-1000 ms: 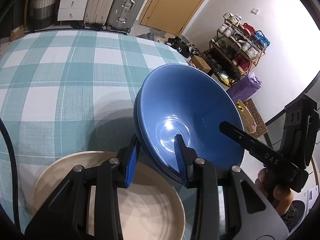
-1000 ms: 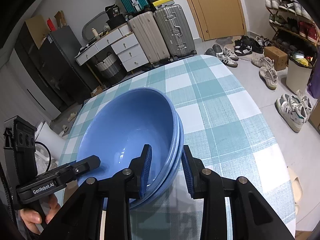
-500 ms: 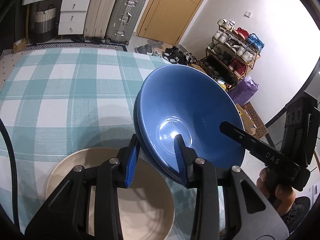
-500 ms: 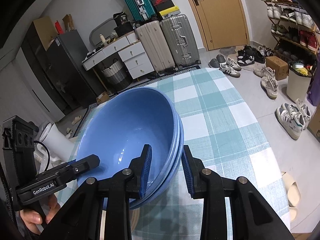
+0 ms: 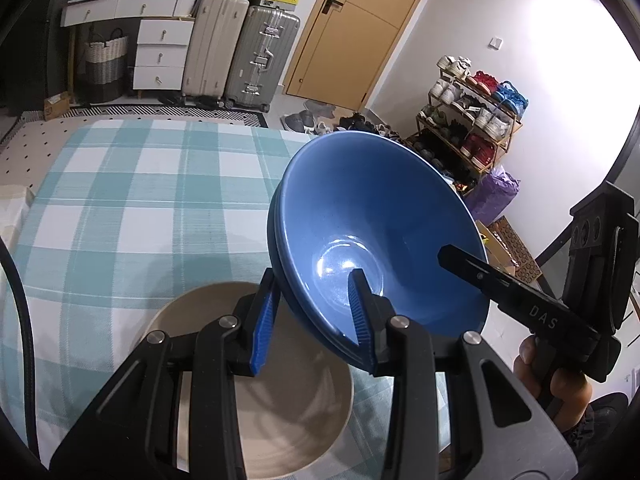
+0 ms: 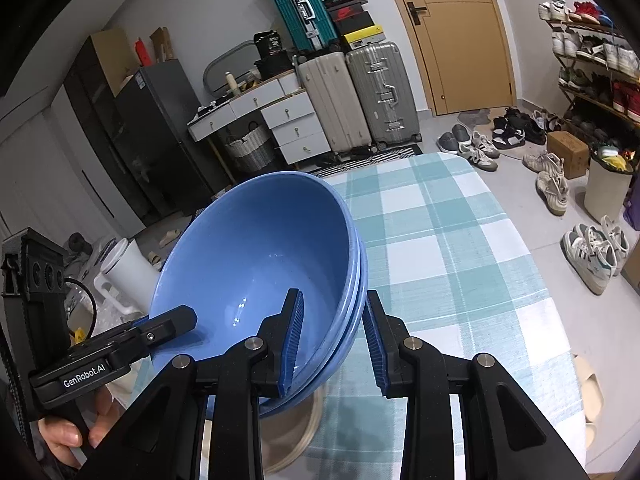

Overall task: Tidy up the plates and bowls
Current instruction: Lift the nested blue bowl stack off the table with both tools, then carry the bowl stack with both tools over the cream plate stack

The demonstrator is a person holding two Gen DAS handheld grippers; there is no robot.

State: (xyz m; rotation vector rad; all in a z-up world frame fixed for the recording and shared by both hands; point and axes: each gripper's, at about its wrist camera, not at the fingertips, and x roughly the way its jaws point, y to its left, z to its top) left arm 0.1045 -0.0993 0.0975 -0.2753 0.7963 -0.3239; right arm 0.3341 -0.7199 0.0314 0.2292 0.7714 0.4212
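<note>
A stack of blue bowls [image 5: 376, 228] hangs in the air between both grippers, above the checked tablecloth [image 5: 140, 200]. My left gripper [image 5: 312, 320] is shut on the stack's near rim, one finger inside and one outside. My right gripper [image 6: 332, 340] is shut on the opposite rim of the blue bowls [image 6: 256, 264] in the same way. A beige plate [image 5: 288, 400] lies on the table right below the bowls; it also shows in the right wrist view [image 6: 296, 436]. Each gripper shows in the other's view.
The table's far half is covered only by the tablecloth [image 6: 440, 232]. Beyond the table stand suitcases [image 5: 240, 48], white drawers [image 5: 156, 52], a door [image 5: 352, 28] and a shoe rack [image 5: 472, 120]. Shoes [image 6: 592, 248] lie on the floor to the right.
Both grippers have lifted the blue bowls higher off the table. The beige plate now looks smaller and sits more directly below the bowls.
</note>
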